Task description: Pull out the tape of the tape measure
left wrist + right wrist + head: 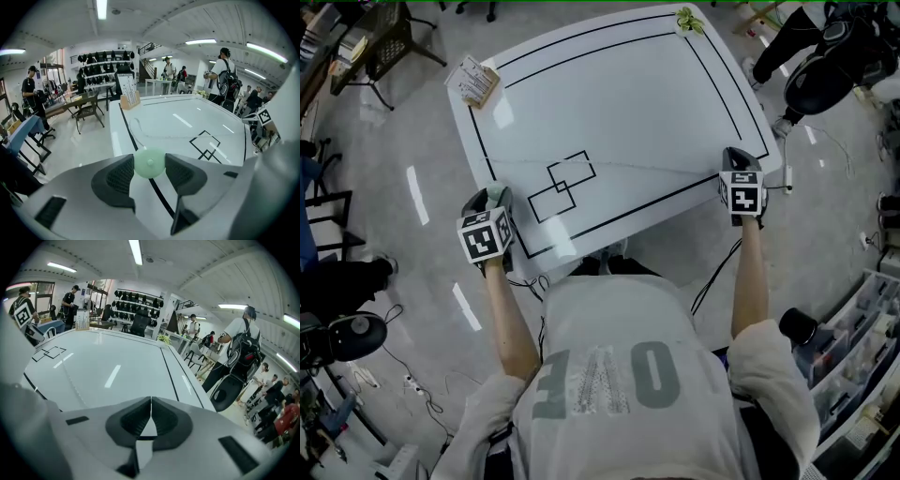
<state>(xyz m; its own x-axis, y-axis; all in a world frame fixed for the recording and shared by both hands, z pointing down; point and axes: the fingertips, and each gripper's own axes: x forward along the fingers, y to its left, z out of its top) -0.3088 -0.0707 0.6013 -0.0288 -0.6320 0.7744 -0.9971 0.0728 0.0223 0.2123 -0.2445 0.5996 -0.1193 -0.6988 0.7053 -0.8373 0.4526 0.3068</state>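
A round pale green tape measure [149,162] sits between the pads of my left gripper [494,194], which is shut on it at the white table's [619,94] near left edge. From there its thin tape [628,168] lies pulled out across the table towards the near right edge. It reaches my right gripper [740,155], whose jaws are shut on the tape's end. In the right gripper view the pads [140,420] meet with no gap, and the tape [70,378] runs away to the left. In the left gripper view the tape [192,136] crosses the tabletop towards the right.
A wooden holder with cards [475,80] stands at the table's far left corner, a small green thing [687,21] at the far right corner. Two overlapping black squares [562,186] are marked inside a black outline. People, chairs and racks surround the table.
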